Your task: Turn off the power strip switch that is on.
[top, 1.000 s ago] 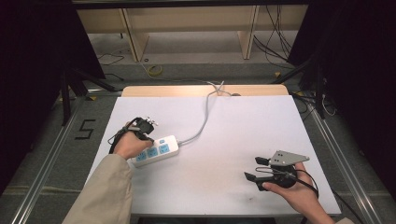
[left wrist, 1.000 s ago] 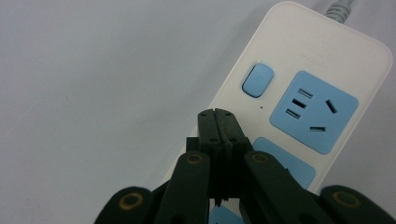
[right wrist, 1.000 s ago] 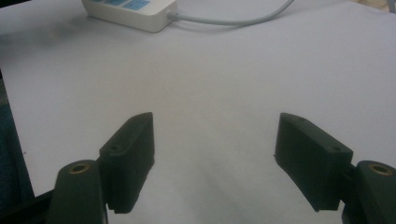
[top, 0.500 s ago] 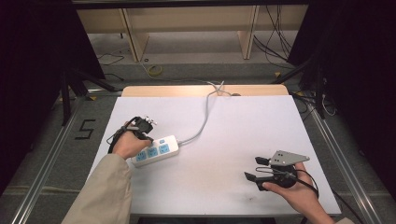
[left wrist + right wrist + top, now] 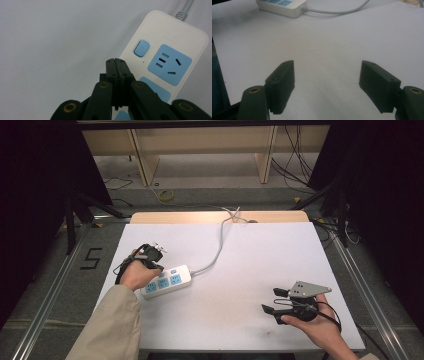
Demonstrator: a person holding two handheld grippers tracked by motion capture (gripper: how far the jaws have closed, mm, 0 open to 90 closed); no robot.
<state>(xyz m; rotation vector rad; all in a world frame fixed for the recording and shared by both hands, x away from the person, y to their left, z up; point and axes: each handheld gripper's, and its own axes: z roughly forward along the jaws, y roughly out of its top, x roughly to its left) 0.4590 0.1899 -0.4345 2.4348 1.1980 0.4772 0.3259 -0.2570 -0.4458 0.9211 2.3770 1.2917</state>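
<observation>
A person's left hand covers most of the left tongs point(image 5: 156, 254) in the high view, and the near end of the white power strip point(image 5: 167, 281) lies under that hand; in the left gripper view the strip point(image 5: 170, 45) is cut off at the lower edge behind the black jaws. The strip lies on the left part of the white desk point(image 5: 250, 260), its grey cord point(image 5: 217, 251) running to the far edge. The left tongs point(image 5: 116, 62) are closed, jaws pressed together with nothing between them, their tips just over the strip's edge near the blue switch point(image 5: 141, 48); whether they touch it cannot be told. The right tongs point(image 5: 274, 301), held in the right hand at the near right of the desk, are well apart from the strip. Seen in the right gripper view, the right tongs point(image 5: 327, 75) stand wide open and empty over the bare surface, the strip point(image 5: 282, 6) far off at the top edge.
</observation>
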